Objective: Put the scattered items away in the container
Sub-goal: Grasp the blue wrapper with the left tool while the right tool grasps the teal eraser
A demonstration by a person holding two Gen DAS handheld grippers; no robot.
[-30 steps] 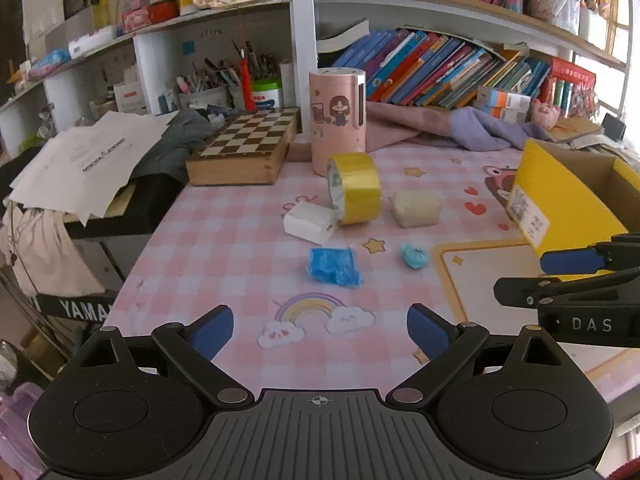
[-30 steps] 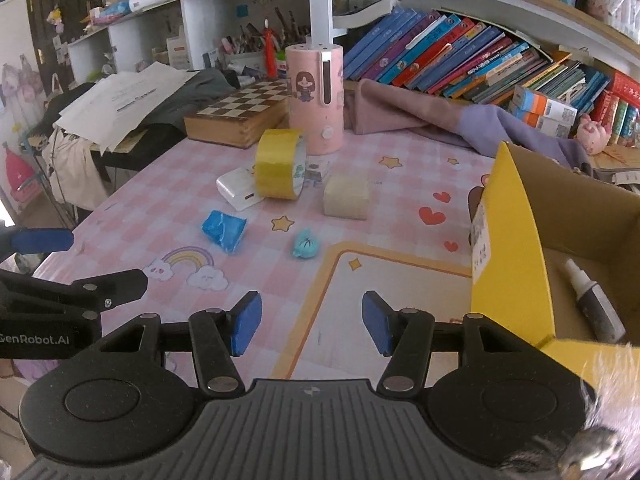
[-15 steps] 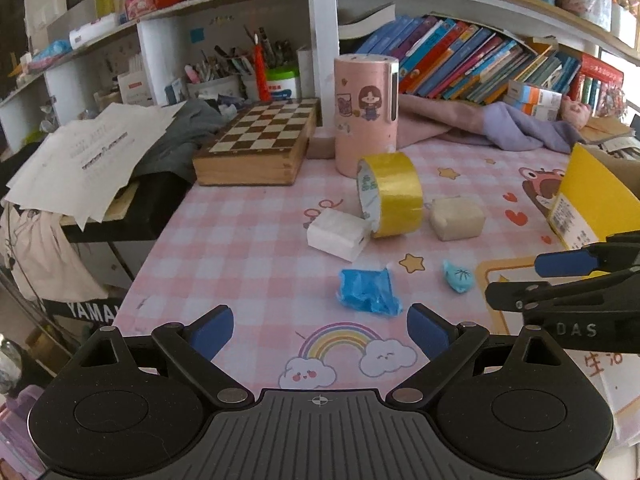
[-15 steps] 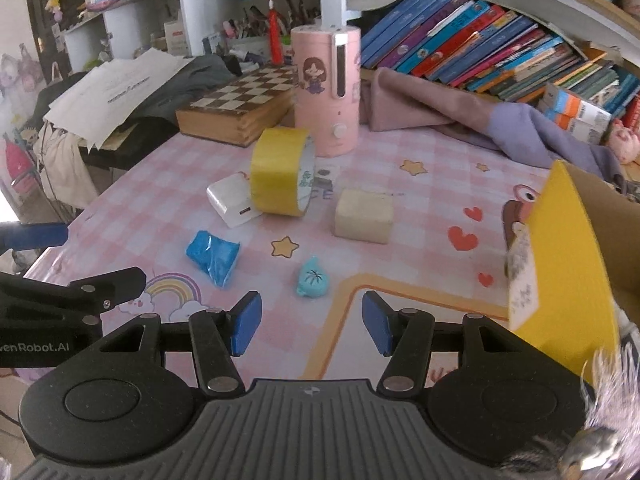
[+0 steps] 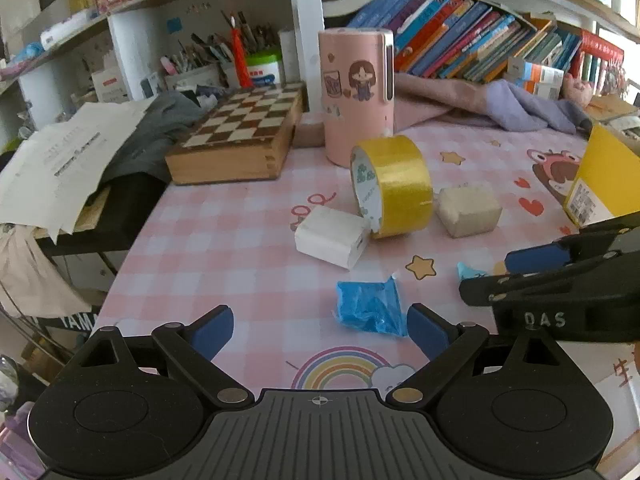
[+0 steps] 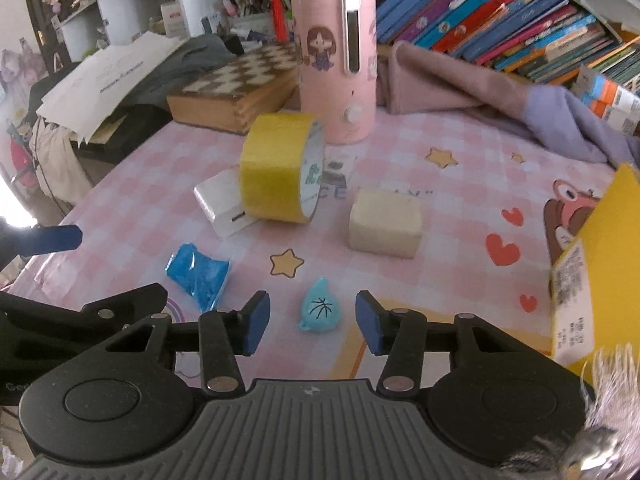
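Over on the left, the left gripper (image 5: 320, 330) hangs low above the desk (image 5: 224, 248), jaws spread wide and holding nothing; the crumpled blue wrapper (image 5: 370, 308) lies just ahead, hard by its right finger rather than centred. Moving right, the right gripper (image 6: 312, 322) is spread too, and the small teal teardrop charm (image 6: 319, 312) sits squarely between its fingertips, point tipped away. That arm looks best placed to pinch first. Far right, the yellow box (image 6: 600, 256) waits, well apart from the charm.
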